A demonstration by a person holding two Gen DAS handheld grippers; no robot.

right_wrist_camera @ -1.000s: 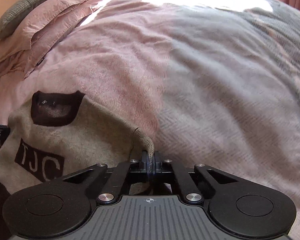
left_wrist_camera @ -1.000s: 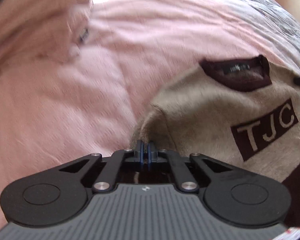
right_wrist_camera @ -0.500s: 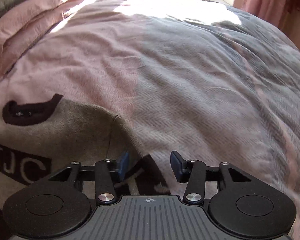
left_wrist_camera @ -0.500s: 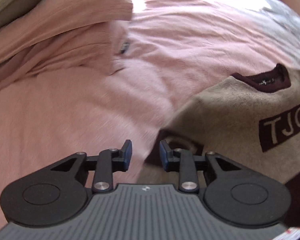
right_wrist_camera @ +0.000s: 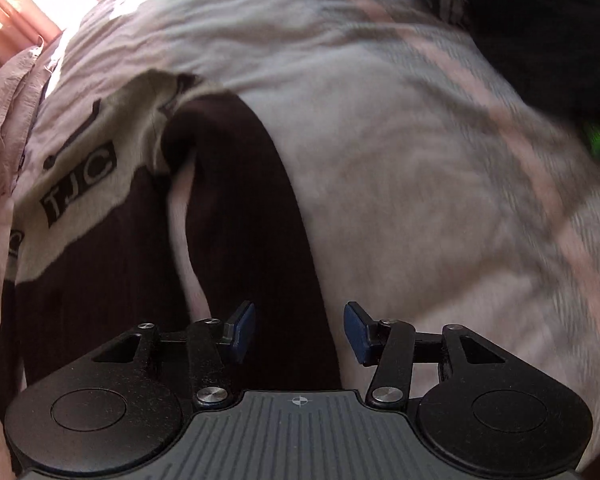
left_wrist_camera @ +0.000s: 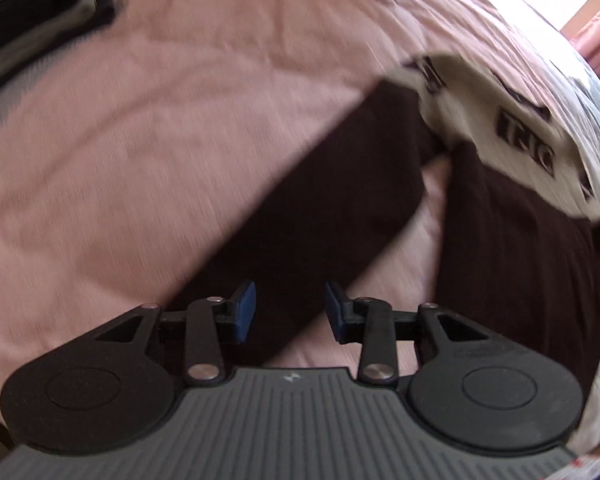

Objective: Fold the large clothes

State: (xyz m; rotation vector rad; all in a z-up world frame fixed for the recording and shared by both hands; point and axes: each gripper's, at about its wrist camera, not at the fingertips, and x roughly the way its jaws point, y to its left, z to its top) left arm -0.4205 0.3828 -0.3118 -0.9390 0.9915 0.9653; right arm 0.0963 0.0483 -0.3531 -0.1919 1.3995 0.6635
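A beige and dark brown sweater [left_wrist_camera: 516,240] with "TJC" patches lies flat on the bed. Its left sleeve [left_wrist_camera: 332,184] stretches diagonally toward my left gripper [left_wrist_camera: 290,312], which is open just above the sleeve's lower end with nothing between its fingers. In the right wrist view the sweater body [right_wrist_camera: 80,264] fills the left side, and its other brown sleeve [right_wrist_camera: 252,220] runs down toward my right gripper [right_wrist_camera: 300,332]. That gripper is open over the sleeve's end, holding nothing.
A pink duvet [left_wrist_camera: 160,120] covers the bed on the left and a grey herringbone cover [right_wrist_camera: 420,160] on the right. Dark folded things [left_wrist_camera: 28,20] sit at the top left. A black item [right_wrist_camera: 540,28] lies at the far right. Pink pillows [right_wrist_camera: 8,92] are at the head.
Both grippers let go of the sweater's shoulders and opened, then drew back down along the sleeves to the cuff ends. The sweater now lies spread flat.
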